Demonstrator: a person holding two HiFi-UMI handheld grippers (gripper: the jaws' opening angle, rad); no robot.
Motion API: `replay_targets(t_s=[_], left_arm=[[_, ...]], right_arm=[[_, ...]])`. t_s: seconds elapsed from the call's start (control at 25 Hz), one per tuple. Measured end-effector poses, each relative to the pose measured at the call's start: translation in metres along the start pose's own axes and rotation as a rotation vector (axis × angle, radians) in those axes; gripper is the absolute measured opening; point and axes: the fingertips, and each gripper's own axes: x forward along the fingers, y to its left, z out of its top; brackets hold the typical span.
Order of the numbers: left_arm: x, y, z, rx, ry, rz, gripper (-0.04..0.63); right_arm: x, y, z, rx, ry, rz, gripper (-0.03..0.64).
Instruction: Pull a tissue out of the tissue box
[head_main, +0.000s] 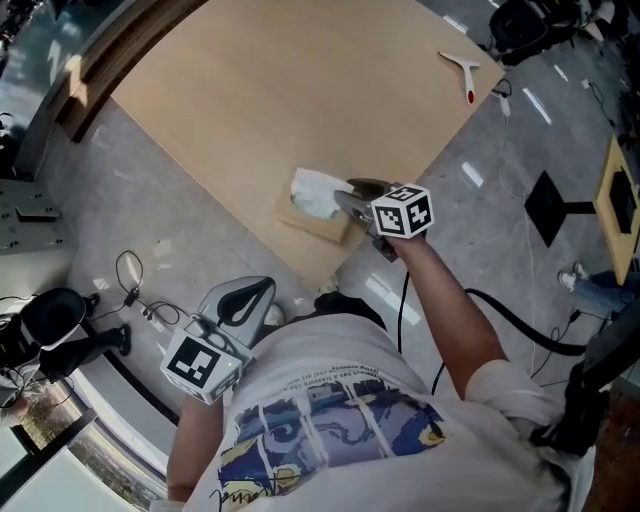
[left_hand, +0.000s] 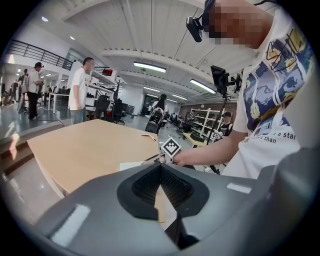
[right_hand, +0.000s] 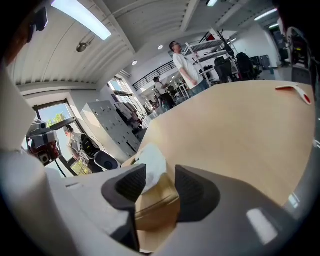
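A tan cardboard tissue box (head_main: 318, 226) sits near the table's (head_main: 260, 110) near corner, with a white tissue (head_main: 315, 192) sticking up from its top. My right gripper (head_main: 344, 196) is at the box, open. In the right gripper view its jaws (right_hand: 160, 170) stand on either side of the tissue (right_hand: 152, 161), above the box (right_hand: 155, 207); the pads do not squeeze it. My left gripper (head_main: 262, 288) hangs off the table over the floor, close to the person's body. Its pads (left_hand: 160, 166) meet at the tip with nothing between them.
A white and red tool (head_main: 462, 68) lies at the table's far corner. Cables (head_main: 130, 272) and dark equipment (head_main: 55, 325) lie on the floor at the left. A black stand base (head_main: 548, 205) is on the right. People stand beyond the table (left_hand: 80, 90).
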Motion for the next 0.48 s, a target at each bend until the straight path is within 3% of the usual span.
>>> replay_targets(t_s=[0.48], left_arm=[[-0.013, 0.009, -0.002, 0.001, 0.002, -0.011, 0.000]], right_arm=[[-0.003, 0.005, 0.005, -0.182, 0.007, -0.115, 0.031]])
